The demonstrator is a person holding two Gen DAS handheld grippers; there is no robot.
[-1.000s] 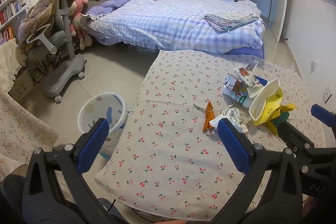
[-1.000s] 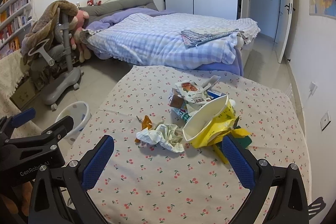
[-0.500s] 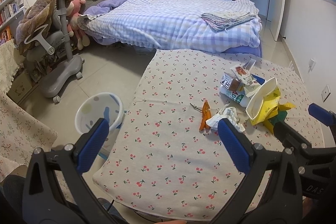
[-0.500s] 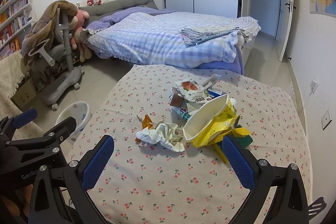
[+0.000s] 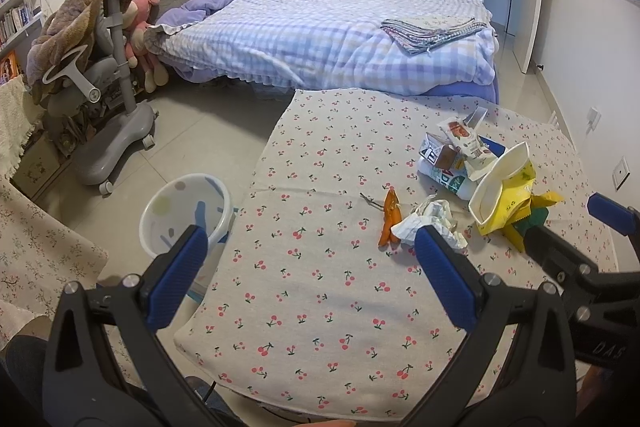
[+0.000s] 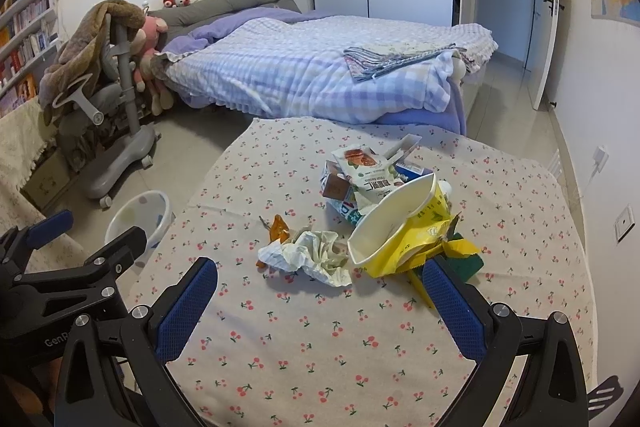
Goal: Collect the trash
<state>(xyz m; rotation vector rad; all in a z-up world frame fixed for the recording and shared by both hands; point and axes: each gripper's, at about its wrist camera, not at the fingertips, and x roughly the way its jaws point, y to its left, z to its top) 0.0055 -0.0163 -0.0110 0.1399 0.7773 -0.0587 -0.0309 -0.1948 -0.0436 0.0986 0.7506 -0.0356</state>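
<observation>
Left wrist view: left tongs [image 5: 310,261] spread wide, nothing between the blue pads, hovering over the near-left part of the tabletop [image 5: 320,307]. Cherry-print cloth is bare from the near edge up to the trash, lots of free room there. Tabletop's left edge runs diagonally; just past it on the floor sits the white bin [image 5: 186,217], mouth up, close to the near-left corner. Trash is clustered right of centre: orange peel [image 5: 390,217], crumpled paper [image 5: 426,223] touching it, yellow bag with a white paper cup [image 5: 504,197] to the right, flattened wrappers and carton [image 5: 454,157] behind. Right tongs [image 5: 580,227] poke in at the right edge, near the yellow bag. Far tabletop edge sits close to the bed [image 5: 328,39].

Right wrist view: right tongs [image 6: 320,297] wide open, holding nothing, low over the near half of the tabletop [image 6: 320,347]. Crumpled paper [image 6: 312,257] lies just ahead, between the pads' lines; orange peel [image 6: 278,229] behind it on the left, yellow bag and cup [image 6: 400,241] on the right, wrappers [image 6: 368,175] behind. Right side and far-left of the cloth are bare. Bin [image 6: 138,219] on the floor off the left edge, partly hidden by the left tongs [image 6: 80,239].
</observation>
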